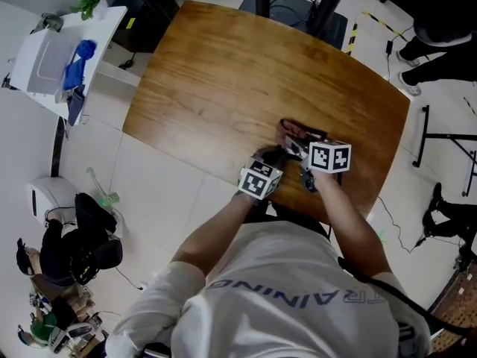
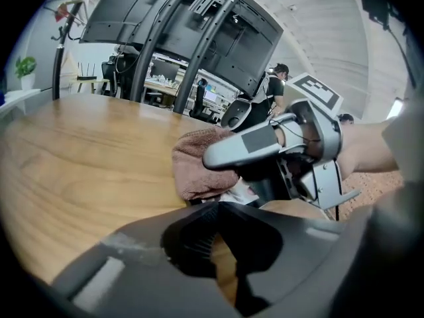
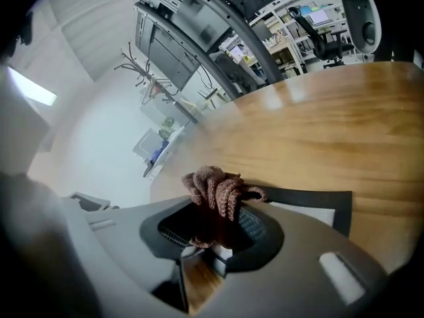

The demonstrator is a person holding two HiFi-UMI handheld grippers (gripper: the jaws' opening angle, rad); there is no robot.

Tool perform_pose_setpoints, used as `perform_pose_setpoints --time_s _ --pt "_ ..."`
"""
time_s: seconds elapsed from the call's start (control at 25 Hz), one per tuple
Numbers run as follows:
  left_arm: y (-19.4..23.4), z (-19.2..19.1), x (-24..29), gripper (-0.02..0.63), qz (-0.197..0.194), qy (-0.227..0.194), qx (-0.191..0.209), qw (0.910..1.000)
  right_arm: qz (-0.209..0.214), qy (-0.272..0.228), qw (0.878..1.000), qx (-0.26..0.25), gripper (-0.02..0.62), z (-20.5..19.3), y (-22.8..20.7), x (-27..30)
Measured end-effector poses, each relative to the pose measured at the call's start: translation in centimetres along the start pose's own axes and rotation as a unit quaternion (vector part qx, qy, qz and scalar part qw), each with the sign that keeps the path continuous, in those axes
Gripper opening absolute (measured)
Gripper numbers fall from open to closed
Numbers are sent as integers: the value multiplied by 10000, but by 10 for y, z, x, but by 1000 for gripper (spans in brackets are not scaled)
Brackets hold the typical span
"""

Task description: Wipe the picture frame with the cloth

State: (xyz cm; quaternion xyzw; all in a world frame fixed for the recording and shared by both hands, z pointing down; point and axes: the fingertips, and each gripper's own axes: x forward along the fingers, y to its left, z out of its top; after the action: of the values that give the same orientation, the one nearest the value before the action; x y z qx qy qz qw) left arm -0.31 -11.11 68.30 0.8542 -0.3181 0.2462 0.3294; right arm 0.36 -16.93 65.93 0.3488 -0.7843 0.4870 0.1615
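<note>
The picture frame lies flat on the wooden table close to its near right edge. Its black border and white inside show in the right gripper view. My right gripper is shut on the brown cloth, which is bunched up and rests on the frame. In the left gripper view the cloth sits under the right gripper. My left gripper is just left of the frame's near corner, its jaws nearly together with only wood showing in the slit.
A white side table with a blue thing stands to the far left. A black bag lies on the floor at left. Stands and cables are to the right. A monitor rig rises behind the table.
</note>
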Motion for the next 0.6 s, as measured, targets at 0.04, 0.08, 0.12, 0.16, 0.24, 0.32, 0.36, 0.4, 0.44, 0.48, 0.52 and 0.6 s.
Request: perform_pose_setpoints --time_s 0.04,0.08,0.12,0.16,0.24,0.32,0.36,0.4,0.44,0.48,0.52,0.6 --pt "1 1 0 5 24 -12 -20 10000 -7 13 10000 29 123 -1 -1 1" --pt "1 1 0 5 48 -20 -24 10000 -22 17 10000 72 123 -2 -4 1" --pt "1 0 0 5 66 -26 -9 10000 -43 14 9999 113 123 -3 -6 1" --pt "1 0 0 5 78 -30 15 10000 -73 3 9999 136 123 -3 -9 -1" --pt "2 -1 -1 5 82 -31 46 10000 -187 -29 9997 140 123 -4 -17 -5" --pt "3 -1 -1 5 84 -33 54 9999 -346 -49 9993 131 124 -4 -26 -13" --pt "3 -1 -1 5 92 -36 59 9999 -415 -49 9990 129 124 -5 -31 -18" --pt "3 -2 -1 5 101 -38 65 9999 -483 -47 9988 121 124 -6 -35 -23" --pt "3 -2 -2 5 107 -38 71 9999 -561 -42 9984 99 124 -7 -40 -30" --pt "4 -2 -2 5 109 -37 75 9999 -652 -37 9978 68 124 -8 -46 -37" --pt "4 -2 -2 5 110 -37 78 9999 -739 -38 9972 46 124 -9 -52 -44" --pt "5 -3 -3 5 121 -43 84 9999 -816 -79 9966 89 124 -10 -62 -57"
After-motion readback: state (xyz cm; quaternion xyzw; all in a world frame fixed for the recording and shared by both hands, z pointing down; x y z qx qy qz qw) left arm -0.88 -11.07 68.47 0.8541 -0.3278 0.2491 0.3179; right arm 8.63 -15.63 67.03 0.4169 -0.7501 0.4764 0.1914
